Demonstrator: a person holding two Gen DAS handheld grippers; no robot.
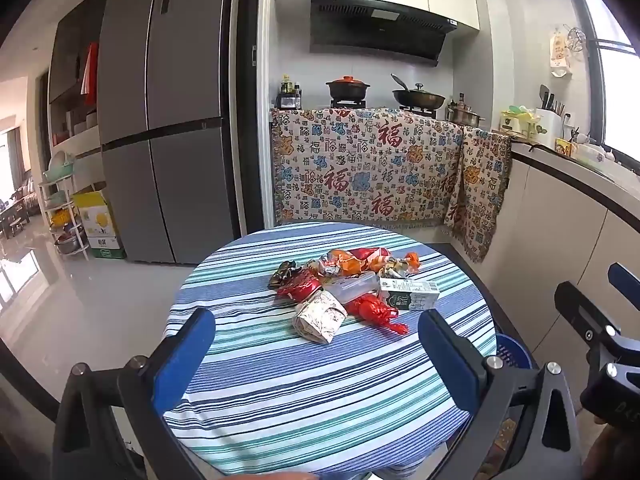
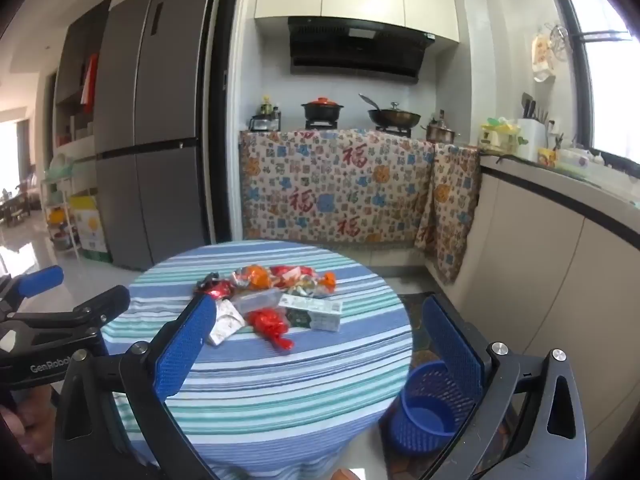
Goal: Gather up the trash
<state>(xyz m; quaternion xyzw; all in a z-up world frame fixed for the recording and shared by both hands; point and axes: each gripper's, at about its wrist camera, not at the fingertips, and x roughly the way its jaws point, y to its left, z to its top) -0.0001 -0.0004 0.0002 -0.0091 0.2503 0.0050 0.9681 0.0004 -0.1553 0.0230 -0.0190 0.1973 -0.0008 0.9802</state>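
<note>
A heap of trash lies mid-way across the round striped table (image 1: 280, 392) (image 2: 256, 392): a crumpled patterned paper wrapper (image 1: 319, 317) (image 2: 225, 320), red foil wrappers (image 1: 376, 312) (image 2: 269, 325), a green-and-white carton (image 1: 409, 295) (image 2: 314, 312), a clear plastic bottle (image 1: 352, 286) (image 2: 256, 301) and orange wrappers (image 1: 348, 262) (image 2: 256, 274). My left gripper (image 1: 318, 322) hovers open over the table's near half, short of the heap. My right gripper (image 2: 320, 312) is open too, to the right of the left one. A blue mesh bin (image 2: 430, 408) (image 1: 512, 354) stands on the floor right of the table.
A grey fridge (image 1: 160, 120) stands at the back left. A counter draped with a patterned cloth (image 1: 368, 168) carries pots on a stove. Cabinets (image 2: 560, 280) run along the right wall, leaving a narrow floor gap by the bin. A white rack (image 1: 64, 216) stands far left.
</note>
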